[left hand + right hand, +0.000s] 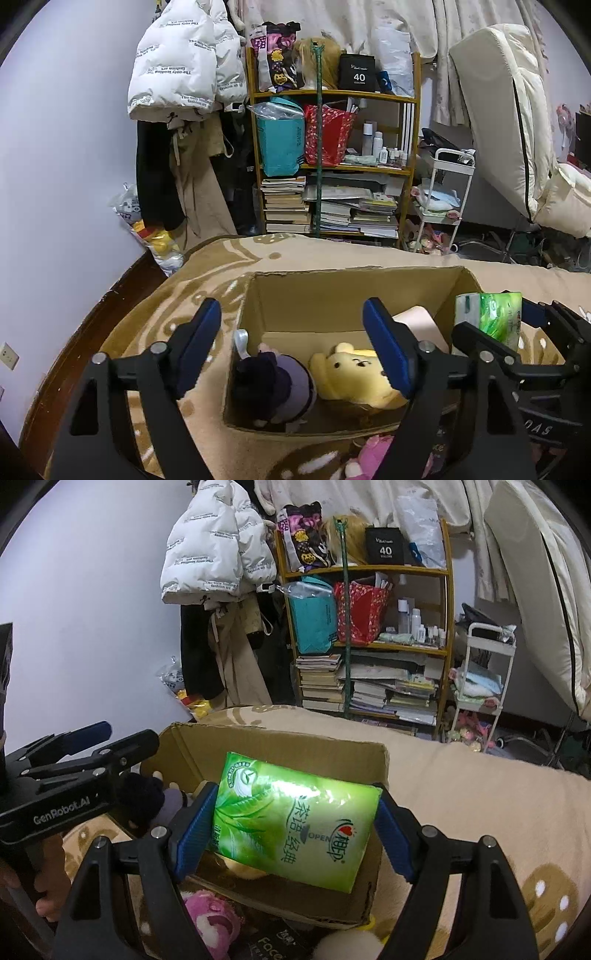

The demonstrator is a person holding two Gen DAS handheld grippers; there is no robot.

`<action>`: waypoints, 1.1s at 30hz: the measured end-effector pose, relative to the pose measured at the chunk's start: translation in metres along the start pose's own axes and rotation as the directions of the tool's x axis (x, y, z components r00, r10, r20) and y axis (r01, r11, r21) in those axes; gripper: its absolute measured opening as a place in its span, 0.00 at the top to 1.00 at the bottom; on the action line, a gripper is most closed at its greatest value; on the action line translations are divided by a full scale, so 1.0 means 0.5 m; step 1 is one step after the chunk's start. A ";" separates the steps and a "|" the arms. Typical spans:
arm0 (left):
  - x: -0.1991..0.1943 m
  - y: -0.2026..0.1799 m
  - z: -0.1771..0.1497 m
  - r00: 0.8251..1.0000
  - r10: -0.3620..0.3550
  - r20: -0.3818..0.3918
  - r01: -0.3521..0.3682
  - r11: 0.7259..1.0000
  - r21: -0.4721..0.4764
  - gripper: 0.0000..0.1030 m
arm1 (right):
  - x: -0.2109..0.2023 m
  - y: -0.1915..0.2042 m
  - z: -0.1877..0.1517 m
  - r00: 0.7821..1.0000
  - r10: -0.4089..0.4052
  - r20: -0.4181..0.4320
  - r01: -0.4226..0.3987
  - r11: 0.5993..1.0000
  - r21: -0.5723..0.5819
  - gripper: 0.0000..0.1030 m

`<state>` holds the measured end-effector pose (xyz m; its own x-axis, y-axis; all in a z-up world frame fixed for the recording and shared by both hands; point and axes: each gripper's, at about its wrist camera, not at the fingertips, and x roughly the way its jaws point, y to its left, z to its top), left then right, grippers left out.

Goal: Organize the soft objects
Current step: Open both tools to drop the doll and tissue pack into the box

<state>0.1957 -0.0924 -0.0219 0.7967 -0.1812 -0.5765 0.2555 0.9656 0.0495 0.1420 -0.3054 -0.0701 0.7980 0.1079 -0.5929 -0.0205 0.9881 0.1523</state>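
Observation:
An open cardboard box [317, 295] stands on a beige patterned blanket [207, 266]. Inside it lie a yellow bear plush [354, 373] and a dark purple plush [280, 384], side by side. My left gripper [291, 314] hangs open above them, with nothing between its blue pads. My right gripper [295, 797] is shut on a green tissue pack [295, 819], which it holds tilted over the box's [258, 746] right half. The left gripper [92, 742] shows at that view's left edge, with a hand below it.
A pink plush [210, 915] lies on the blanket in front of the box, beside a dark packet [269, 941]. Beyond the bed stand a cluttered wooden shelf [332, 166], a white cart [443, 199], hanging coats [177, 74] and a leaning mattress [509, 122].

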 end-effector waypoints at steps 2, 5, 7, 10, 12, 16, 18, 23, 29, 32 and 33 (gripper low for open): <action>-0.002 0.007 -0.001 1.000 0.007 -0.011 -0.007 1.000 -0.011 0.20 | -0.001 -0.003 -0.002 1.000 0.002 -0.005 -0.002 1.000 0.007 0.17; -0.010 0.016 -0.004 1.000 0.011 -0.014 -0.012 1.000 -0.027 0.14 | -0.005 -0.005 -0.004 1.000 0.003 -0.009 -0.003 1.000 0.008 0.17; -0.017 0.020 -0.005 1.000 0.015 -0.009 -0.015 0.999 -0.028 0.13 | -0.005 -0.004 -0.004 1.000 0.002 -0.008 -0.002 1.000 0.008 0.11; -0.029 0.024 -0.007 1.000 0.024 -0.009 -0.024 0.999 -0.024 0.10 | -0.016 -0.001 -0.004 1.000 -0.004 0.011 0.004 1.000 0.004 0.06; -0.038 0.025 -0.010 1.000 0.029 -0.006 -0.030 0.999 -0.025 0.06 | -0.024 0.003 -0.003 1.000 -0.006 0.015 0.006 1.000 0.002 0.06; -0.058 0.028 -0.016 0.999 0.037 -0.013 -0.037 0.999 -0.017 0.04 | -0.043 0.007 -0.001 1.000 -0.016 0.024 0.015 1.000 0.007 0.00; -0.070 0.030 -0.016 0.999 0.046 -0.005 -0.046 0.999 -0.011 0.03 | -0.054 0.008 -0.001 0.999 -0.018 0.030 0.018 1.000 0.010 0.00; -0.105 0.043 -0.020 0.999 0.040 0.007 -0.040 0.998 -0.040 0.03 | -0.073 0.006 -0.002 1.000 -0.015 0.023 0.014 1.000 0.016 0.00; -0.148 0.042 -0.033 0.999 0.035 -0.016 -0.035 0.998 -0.042 0.02 | -0.119 0.013 -0.007 0.999 -0.019 0.038 0.018 1.000 0.019 0.00; -0.173 0.034 -0.045 0.999 0.039 -0.018 -0.039 0.999 -0.022 0.02 | -0.146 0.016 -0.009 0.999 -0.022 0.049 0.021 1.000 0.022 0.00; -0.182 0.031 -0.050 0.999 0.039 -0.020 -0.040 0.999 -0.015 0.02 | -0.156 0.016 -0.010 0.998 -0.025 0.053 0.024 0.999 0.025 0.00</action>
<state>0.1134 -0.0564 0.0110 0.7953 -0.1395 -0.5899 0.2158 0.9746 0.0604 0.0765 -0.3052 -0.0263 0.8293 0.0771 -0.5535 0.0136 0.9874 0.1579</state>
